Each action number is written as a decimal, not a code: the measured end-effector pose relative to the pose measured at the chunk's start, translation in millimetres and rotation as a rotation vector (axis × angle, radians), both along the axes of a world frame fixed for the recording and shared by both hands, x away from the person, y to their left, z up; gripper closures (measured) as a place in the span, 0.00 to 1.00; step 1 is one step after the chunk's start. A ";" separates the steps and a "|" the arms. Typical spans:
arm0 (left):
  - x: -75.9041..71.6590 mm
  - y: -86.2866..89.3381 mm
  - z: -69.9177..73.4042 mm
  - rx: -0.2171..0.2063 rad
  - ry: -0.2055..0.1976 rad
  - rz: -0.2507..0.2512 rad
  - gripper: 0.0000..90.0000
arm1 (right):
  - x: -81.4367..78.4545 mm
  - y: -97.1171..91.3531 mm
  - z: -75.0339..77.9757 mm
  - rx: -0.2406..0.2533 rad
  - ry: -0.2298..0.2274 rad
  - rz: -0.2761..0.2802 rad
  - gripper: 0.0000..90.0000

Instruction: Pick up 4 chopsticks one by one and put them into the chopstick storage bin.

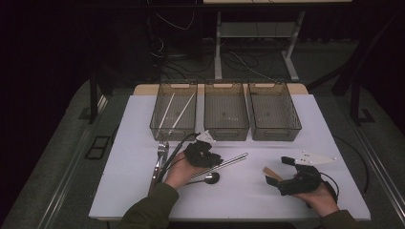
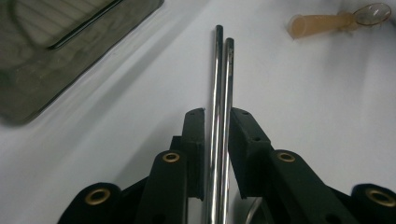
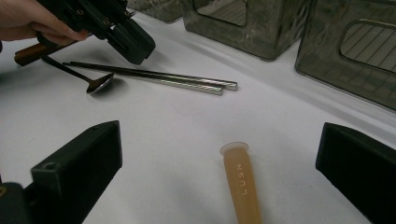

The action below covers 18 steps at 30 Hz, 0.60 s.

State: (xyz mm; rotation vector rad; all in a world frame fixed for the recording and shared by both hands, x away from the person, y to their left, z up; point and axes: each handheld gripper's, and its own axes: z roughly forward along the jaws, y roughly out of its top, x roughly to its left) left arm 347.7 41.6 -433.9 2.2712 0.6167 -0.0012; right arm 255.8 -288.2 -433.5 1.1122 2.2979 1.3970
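Chopsticks (image 2: 220,88), a metal pair lying side by side on the white table (image 1: 267,195), are sitting at the middle of the high view, just below the three bins. Their long axis is running from lower left to upper right there, with the far tips pointing toward the middle bin (image 1: 226,112). In the left gripper view they are running straight up the frame, passing between the two black jaws.

That left gripper (image 1: 208,153) is straddling the near part of the pair; its jaws are standing narrow, a sliver of gap showing on each side, so the pads are not yet pressing. The step in hand looks like the pickup of the pair, and the next move probably calls for closing fully and evenly so both sticks are caught together, then lifting them level.

A dark spoon (image 1: 206,179) is lying just below the pair, and a fork (image 1: 161,151) is resting to the left. The left bin (image 1: 174,110) is already holding pale sticks.

At lower right, the right gripper (image 1: 279,175) is resting with its jaws wide apart, holding nothing, around a tan handle (image 3: 243,184) lying on the table.
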 end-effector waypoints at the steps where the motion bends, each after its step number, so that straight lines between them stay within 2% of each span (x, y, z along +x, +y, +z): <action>1: 1.2 -1.7 -0.4 0.010 -0.011 -0.014 0.86 | 0.0 0.0 0.0 0.000 0.000 0.000 0.01; 6: -0.6 -8.3 -4.7 0.030 -0.015 -0.006 0.89 | -0.3 0.0 0.3 0.002 0.001 -0.002 0.01; 18: -0.6 -7.5 -7.3 0.053 -0.010 -0.011 0.91 | -0.4 -0.1 0.5 0.003 0.001 -0.003 0.01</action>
